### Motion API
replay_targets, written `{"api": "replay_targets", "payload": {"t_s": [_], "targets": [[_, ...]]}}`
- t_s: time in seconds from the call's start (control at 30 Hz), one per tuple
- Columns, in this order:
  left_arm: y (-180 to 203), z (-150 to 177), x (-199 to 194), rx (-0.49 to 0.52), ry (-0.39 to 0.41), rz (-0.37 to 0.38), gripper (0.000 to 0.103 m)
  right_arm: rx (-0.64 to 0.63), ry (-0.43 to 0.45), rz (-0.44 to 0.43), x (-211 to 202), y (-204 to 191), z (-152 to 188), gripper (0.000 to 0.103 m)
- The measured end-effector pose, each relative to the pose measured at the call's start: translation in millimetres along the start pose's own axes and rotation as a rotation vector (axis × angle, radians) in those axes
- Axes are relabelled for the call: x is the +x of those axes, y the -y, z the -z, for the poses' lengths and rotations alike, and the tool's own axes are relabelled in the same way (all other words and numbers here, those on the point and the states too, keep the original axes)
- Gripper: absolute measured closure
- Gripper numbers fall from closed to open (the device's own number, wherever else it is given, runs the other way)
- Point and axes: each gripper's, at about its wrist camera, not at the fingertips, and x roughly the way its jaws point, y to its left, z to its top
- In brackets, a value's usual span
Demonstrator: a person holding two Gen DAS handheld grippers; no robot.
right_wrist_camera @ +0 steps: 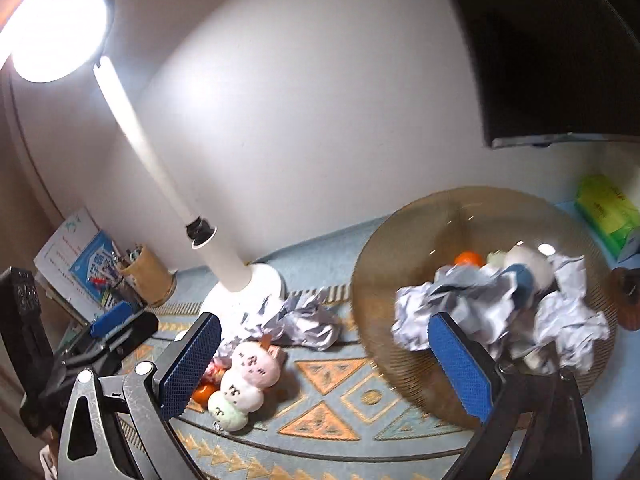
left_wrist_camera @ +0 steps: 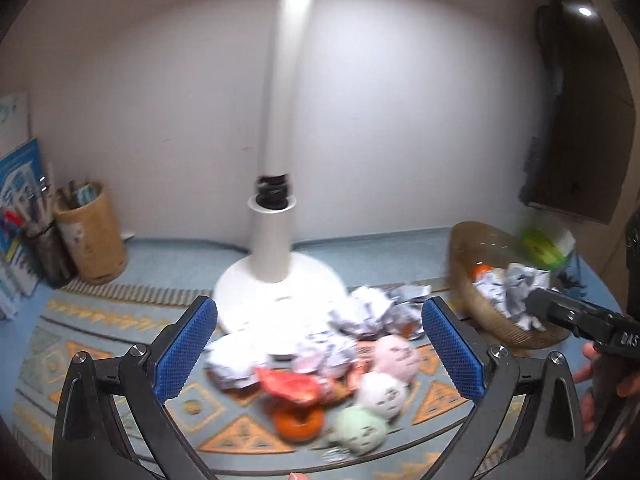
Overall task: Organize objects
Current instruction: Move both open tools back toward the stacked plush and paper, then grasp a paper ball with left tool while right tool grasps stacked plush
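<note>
The left gripper (left_wrist_camera: pixel 320 346) hangs above the tabletop (left_wrist_camera: pixel 180 256) with its jaws wide and nothing between them. Under it lies a loose pile on the patterned mat (left_wrist_camera: pixel 100 332). In the pile are three round soft balls with small faces drawn on them: a pink ball (left_wrist_camera: pixel 396 354), a white ball (left_wrist_camera: pixel 382 394) and a green ball (left_wrist_camera: pixel 360 428), touching each other in a row. Just beside them is an orange ring (left_wrist_camera: pixel 298 424), and a red wrapper (left_wrist_camera: pixel 290 386) lies partly over it. Several crumpled paper balls (left_wrist_camera: pixel 366 312), white with grey print, lie between the pile and the round base of the white lamp (left_wrist_camera: pixel 276 248).

The right gripper (right_wrist_camera: pixel 324 364) also has its jaws wide, holding nothing. Its right finger is over the near rim of the amber glass bowl (right_wrist_camera: pixel 400 248), which stands on the right part of the mat. The bowl holds more crumpled paper (right_wrist_camera: pixel 568 320), a small orange fruit (right_wrist_camera: pixel 468 259) and a white round thing, partly hidden. A green pack (right_wrist_camera: pixel 608 208) lies behind the bowl. At the far left stand a tan cup (left_wrist_camera: pixel 94 236) with pens and some books (left_wrist_camera: pixel 20 208). Both views are somewhat blurred.
</note>
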Motion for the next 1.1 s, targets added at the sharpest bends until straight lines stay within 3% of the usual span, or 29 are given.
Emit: {"api": "replay_targets", "payload": {"t_s": [0.17,0.27,0.47,0.63,0.73,0.87,1.1], "targets": [[-74,28,16,-0.064,-0.1,-0.102,0.001,-0.004,-0.105,-0.018,40,-21,43,0.0],[-94,47,31,-0.063,-0.154,-0.09,0.001,0.02,-0.163,-0.011,62,-26,66,0.0],[-87,65,60,0.075,-0.245,-0.054,0.001,-0.01,-0.19,0.029,95,-38,84,0.0],[-81,52,76,0.072,-0.255,-0.01,0.001,0.0,-0.159,0.049,109,-42,79,0.0],[-83,50,89,0.035,-0.3,0.028,0.001,0.008,-0.154,0.071,108,-42,76,0.0],[-83,44,96,-0.005,-0.291,0.033,0.001,0.014,-0.153,0.079,106,-39,73,0.0],[-79,45,101,0.035,-0.313,-0.021,0.001,0.016,-0.153,0.081,109,-43,71,0.0]]}}
